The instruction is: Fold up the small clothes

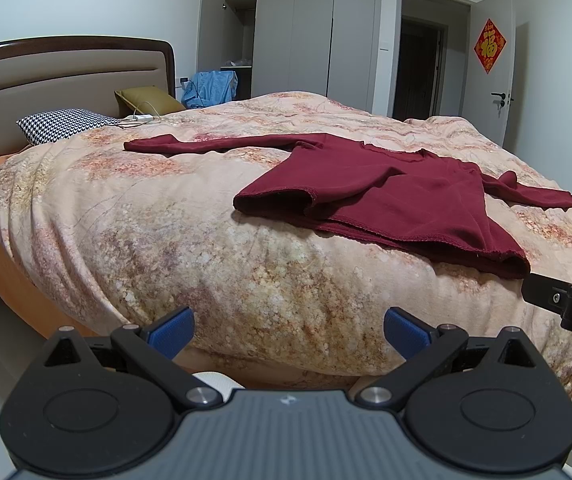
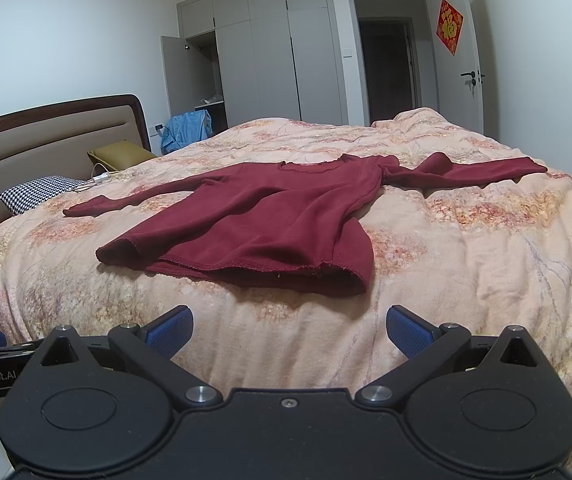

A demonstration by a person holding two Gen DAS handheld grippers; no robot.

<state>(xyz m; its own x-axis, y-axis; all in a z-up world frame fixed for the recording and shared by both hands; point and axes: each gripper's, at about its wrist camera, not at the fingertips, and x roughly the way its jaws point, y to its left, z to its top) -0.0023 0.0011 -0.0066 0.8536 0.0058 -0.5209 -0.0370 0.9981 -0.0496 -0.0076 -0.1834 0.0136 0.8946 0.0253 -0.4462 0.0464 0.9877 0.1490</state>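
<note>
A dark red long-sleeved top (image 1: 398, 192) lies spread on the bed, hem toward me, both sleeves stretched out sideways; it also shows in the right wrist view (image 2: 262, 224). My left gripper (image 1: 289, 330) is open and empty, held short of the bed's near edge, left of the top's hem. My right gripper (image 2: 289, 330) is open and empty, just in front of the hem. Part of the right gripper (image 1: 566, 304) shows at the right edge of the left wrist view.
The bed has a peach floral quilt (image 2: 466, 248), a padded headboard (image 1: 66, 76) at left, a houndstooth pillow (image 1: 62, 124), an olive pillow (image 1: 146, 98) and a white charger with cable (image 1: 142, 119). Grey wardrobes (image 2: 270, 60), a blue garment (image 2: 186, 130) and an open doorway (image 2: 390, 68) stand behind.
</note>
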